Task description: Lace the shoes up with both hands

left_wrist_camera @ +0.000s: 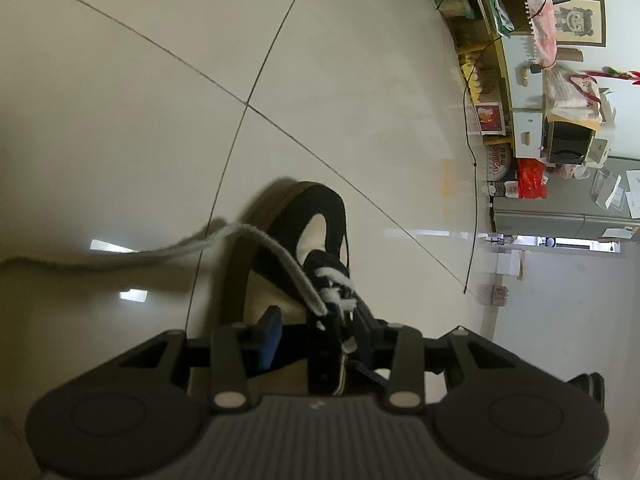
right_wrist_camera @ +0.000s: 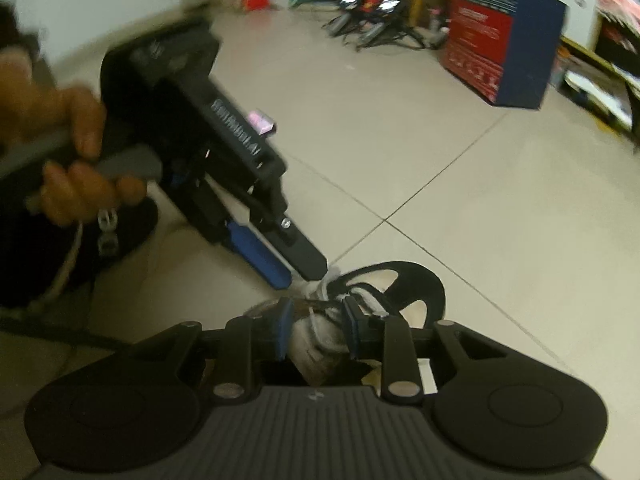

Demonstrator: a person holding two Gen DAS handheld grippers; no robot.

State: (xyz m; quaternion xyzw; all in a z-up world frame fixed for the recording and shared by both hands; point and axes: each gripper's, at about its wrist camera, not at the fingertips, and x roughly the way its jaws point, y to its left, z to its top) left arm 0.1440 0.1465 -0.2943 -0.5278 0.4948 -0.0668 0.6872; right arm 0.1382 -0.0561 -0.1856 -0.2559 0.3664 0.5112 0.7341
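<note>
A black and cream shoe [left_wrist_camera: 320, 208] stands on the tiled floor, toe pointing away. Its white lace [left_wrist_camera: 168, 250] rises from the eyelets, arches over the shoe's side and trails off to the left across the floor. My left gripper [left_wrist_camera: 318, 328] stands open over the laced top, blue pad on the left, and grips nothing. In the right wrist view the shoe [right_wrist_camera: 424, 288] lies just ahead, and the left gripper [right_wrist_camera: 300, 274] reaches down to it from the upper left. My right gripper [right_wrist_camera: 318, 320] is open, straddling the blurred whitish laces and tongue [right_wrist_camera: 316, 336].
A person's hand [right_wrist_camera: 76, 160] holds the left gripper's handle. A blue and red box [right_wrist_camera: 504, 40] and black stands [right_wrist_camera: 372, 24] stand at the back. Shelves with boxes [left_wrist_camera: 532, 132] and a thin black cable [left_wrist_camera: 474, 184] line the right side.
</note>
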